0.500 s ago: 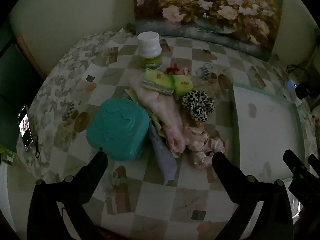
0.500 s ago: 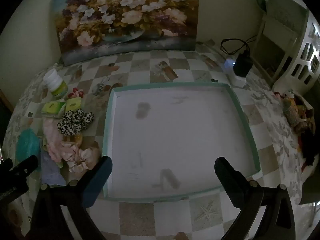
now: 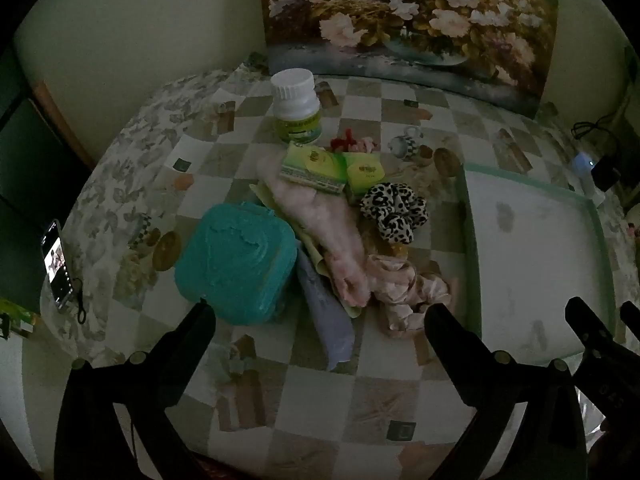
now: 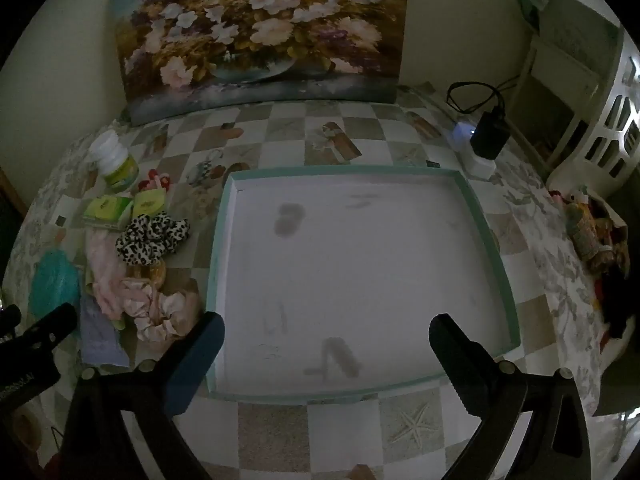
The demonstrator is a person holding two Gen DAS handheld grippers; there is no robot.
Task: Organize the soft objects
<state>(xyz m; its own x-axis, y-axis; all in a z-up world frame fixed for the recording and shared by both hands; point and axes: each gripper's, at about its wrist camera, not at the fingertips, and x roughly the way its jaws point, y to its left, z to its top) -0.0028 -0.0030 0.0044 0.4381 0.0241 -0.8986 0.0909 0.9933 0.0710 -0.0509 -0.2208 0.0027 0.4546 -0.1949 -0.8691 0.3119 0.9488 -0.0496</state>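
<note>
from the left wrist view, the left tongs (image 3: 318,316) hang with their fingers wide apart and nothing between them, low over a dim counter (image 3: 376,396) covered in a checkered cloth. just ahead lies the heap of soft things: a leopard-print scrunchie (image 3: 394,210), a pink satin scrunchie (image 3: 404,290) near the right finger, a long pink fuzzy sock (image 3: 328,236) and a lavender cloth (image 3: 326,314) partly tucked under it. a teal square case (image 3: 238,262) sits touching the heap's left side, two green boxes (image 3: 332,168) rest on its far end, and a white-capped bottle (image 3: 296,106) stands behind them. something red and pink beyond the boxes is too dark to name. a phone (image 3: 56,264) lies at the counter's left edge. the white tray (image 3: 470,248) with a teal rim is cut off on the right, where the right tongs' black fingertips poke in, too little showing to judge.

from the right wrist view, the right tongs (image 4: 326,332) are spread apart and hold nothing, hovering over the near edge of the tray (image 4: 222,240), whose stained floor holds nothing. the heap sits just left of the tray: leopard-print scrunchie (image 4: 150,238), pink satin scrunchie (image 4: 160,312), lavender cloth (image 4: 98,334). the teal case (image 4: 54,282) is half hidden by the left tongs' body. a flower painting (image 4: 260,36) leans on the wall behind.
</note>
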